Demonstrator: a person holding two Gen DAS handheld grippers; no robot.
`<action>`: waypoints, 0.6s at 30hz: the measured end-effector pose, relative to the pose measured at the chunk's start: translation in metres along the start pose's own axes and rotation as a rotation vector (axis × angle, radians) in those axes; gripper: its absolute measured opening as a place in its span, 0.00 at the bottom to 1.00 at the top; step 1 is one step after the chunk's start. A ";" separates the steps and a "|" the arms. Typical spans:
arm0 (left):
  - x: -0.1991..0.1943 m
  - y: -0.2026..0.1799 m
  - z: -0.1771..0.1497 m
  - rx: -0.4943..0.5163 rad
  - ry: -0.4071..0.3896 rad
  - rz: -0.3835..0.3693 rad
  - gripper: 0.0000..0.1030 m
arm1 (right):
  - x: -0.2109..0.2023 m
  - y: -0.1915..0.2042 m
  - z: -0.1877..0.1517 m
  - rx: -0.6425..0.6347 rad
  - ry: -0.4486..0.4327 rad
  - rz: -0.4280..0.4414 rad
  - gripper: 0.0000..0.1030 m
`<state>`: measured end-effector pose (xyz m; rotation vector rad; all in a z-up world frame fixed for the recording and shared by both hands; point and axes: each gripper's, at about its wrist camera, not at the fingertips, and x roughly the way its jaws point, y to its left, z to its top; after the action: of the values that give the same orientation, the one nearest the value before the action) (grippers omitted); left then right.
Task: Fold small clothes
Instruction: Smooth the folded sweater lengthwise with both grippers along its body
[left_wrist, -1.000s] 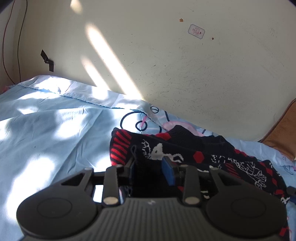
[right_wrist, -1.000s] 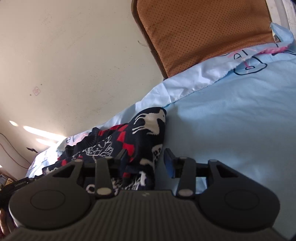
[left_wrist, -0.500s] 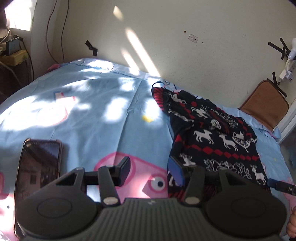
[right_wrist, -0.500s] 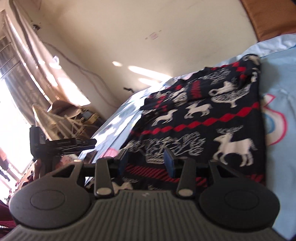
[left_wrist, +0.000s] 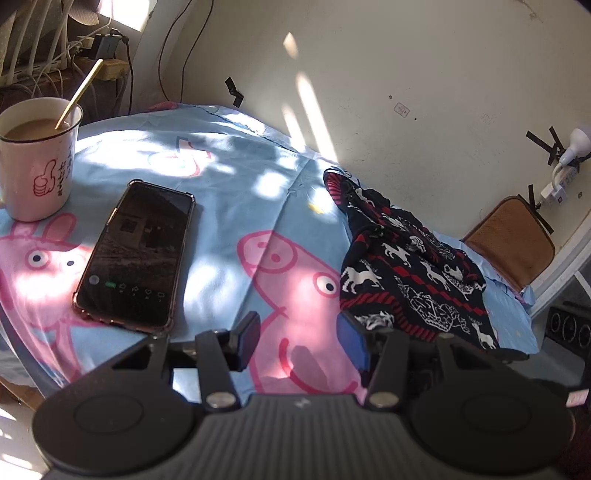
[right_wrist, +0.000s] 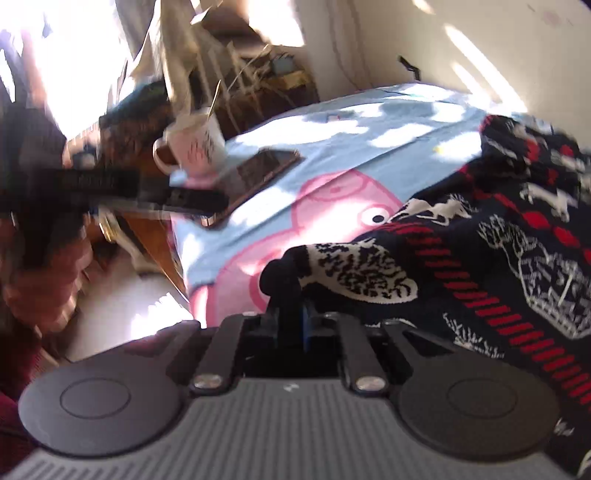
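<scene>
Right gripper (right_wrist: 290, 317) just clamped on sweater (right_wrist: 498, 240) hem; left gripper (left_wrist: 299, 341) spread, empty, beside it over bare sheet (left_wrist: 236, 206).

A cream wall (left_wrist: 424, 66) is streaked with slanted sunlight, and strips of black tape (left_wrist: 233, 90) are stuck to it. The worktop is covered by a light blue cartoon-pig sheet (left_wrist: 229, 206), dappled with sun. A brown cushion (left_wrist: 513, 240) is leaned at the far corner. Cables (left_wrist: 173, 48) are hung beside a bright window (right_wrist: 70, 59).
</scene>
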<state>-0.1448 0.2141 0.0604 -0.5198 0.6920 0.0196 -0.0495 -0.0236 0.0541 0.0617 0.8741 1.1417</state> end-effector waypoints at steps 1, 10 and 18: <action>0.004 -0.001 -0.001 -0.010 0.009 -0.028 0.47 | -0.018 -0.022 0.001 0.155 -0.085 0.090 0.13; 0.054 -0.021 0.007 -0.134 0.139 -0.339 0.64 | -0.056 -0.085 -0.043 0.620 -0.308 0.393 0.17; 0.033 0.005 0.009 -0.177 0.076 -0.202 0.66 | 0.008 -0.033 -0.044 0.444 0.114 0.576 0.51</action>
<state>-0.1141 0.2179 0.0436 -0.7615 0.7125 -0.1299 -0.0513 -0.0484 0.0043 0.6529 1.2461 1.4687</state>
